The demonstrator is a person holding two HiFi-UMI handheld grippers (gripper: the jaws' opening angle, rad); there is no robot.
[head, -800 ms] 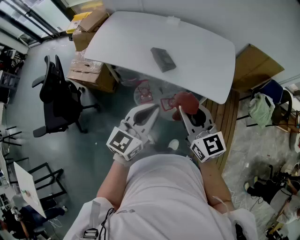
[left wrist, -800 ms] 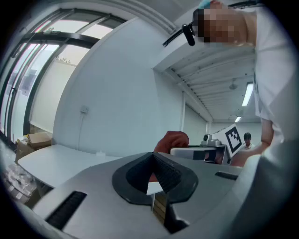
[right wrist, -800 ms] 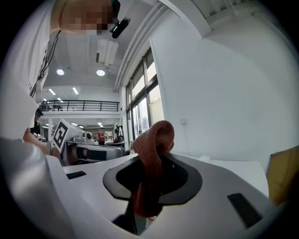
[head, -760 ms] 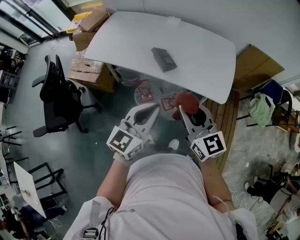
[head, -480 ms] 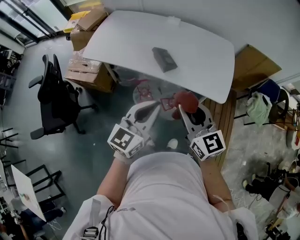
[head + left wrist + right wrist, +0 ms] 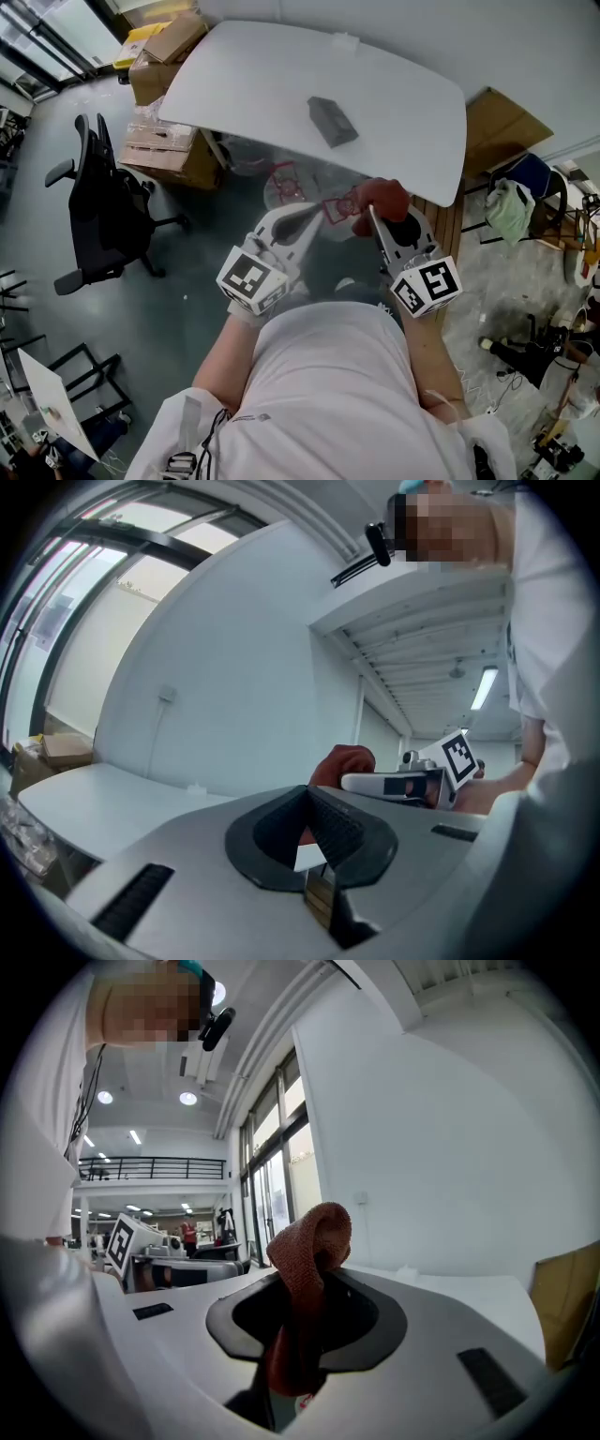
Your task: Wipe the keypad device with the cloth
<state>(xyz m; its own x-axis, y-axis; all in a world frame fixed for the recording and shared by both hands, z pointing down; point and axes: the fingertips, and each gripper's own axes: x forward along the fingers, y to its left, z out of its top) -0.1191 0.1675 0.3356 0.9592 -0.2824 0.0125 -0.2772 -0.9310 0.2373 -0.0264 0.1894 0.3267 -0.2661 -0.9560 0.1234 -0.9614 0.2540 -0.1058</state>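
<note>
The keypad [image 6: 332, 121] lies alone on the white table [image 6: 244, 84], upper centre of the head view, well apart from both tools, so by our reckoning nothing is wiped yet. Below it, off the table's near edge, we have the red cloth [image 6: 380, 199] pinched in the right gripper [image 6: 373, 216]. Its jaws are clamped on the cloth so a wad sticks out in front, ready to rub with. The left gripper [image 6: 312, 215] sits just left of it, jaws fully together on nothing, probably kept free to steady the keypad. Against the earlier frame, the right gripper and cloth have crept up-frame toward the table, and the left has barely shifted.
</note>
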